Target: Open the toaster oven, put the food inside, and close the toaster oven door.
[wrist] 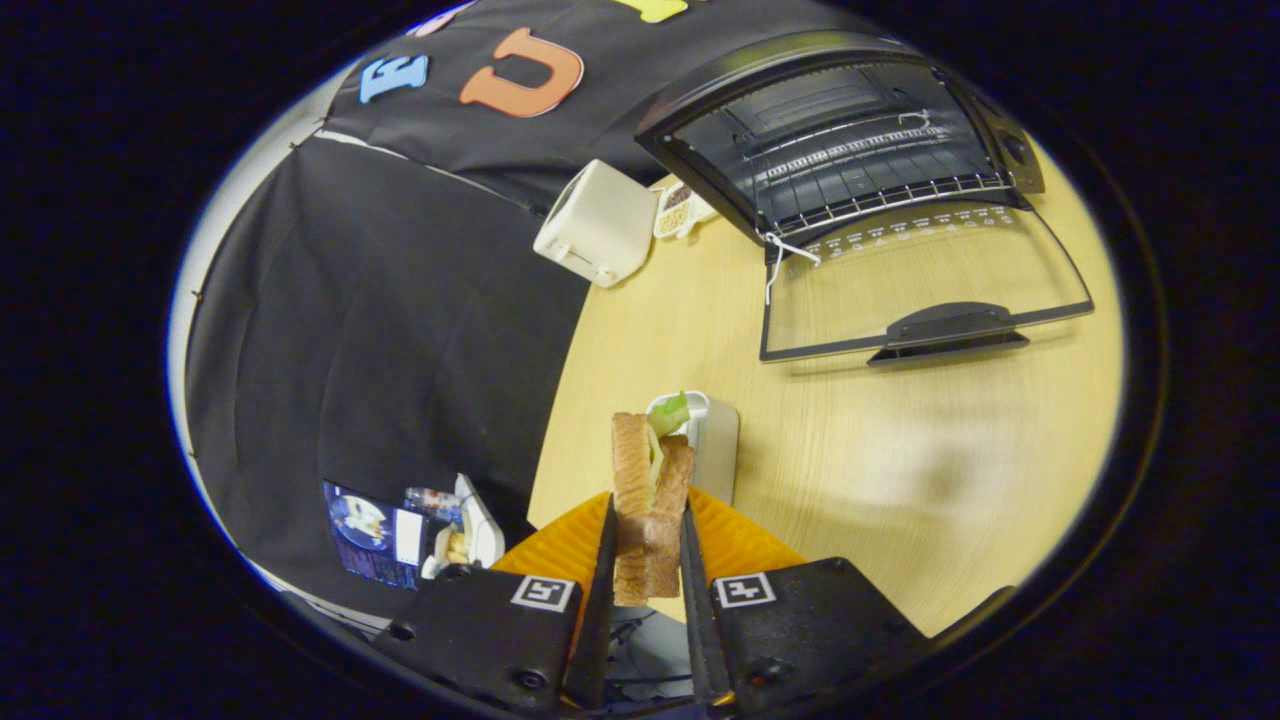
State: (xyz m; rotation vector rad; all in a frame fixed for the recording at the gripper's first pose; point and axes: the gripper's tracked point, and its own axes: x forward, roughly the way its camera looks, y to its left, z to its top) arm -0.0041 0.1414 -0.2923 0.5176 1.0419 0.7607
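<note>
A sandwich (647,500) of two toasted bread slices with green lettuce stands on edge between my fingers. My gripper (646,525) is shut on it, both fingers pressing its sides. Just beyond the fingers a white holder (716,440) stands on the wooden table (900,450). Farther ahead sits the black toaster oven (840,140), its glass door (920,285) folded down flat with the handle (948,327) toward me. The wire rack (870,190) inside the oven is bare.
A white pop-up toaster (598,224) stands at the table's far corner, with a small tray of food (678,210) beside it. Black cloth hangs off the table's edge. Low beside my fingers are a dark box and some small items (420,530).
</note>
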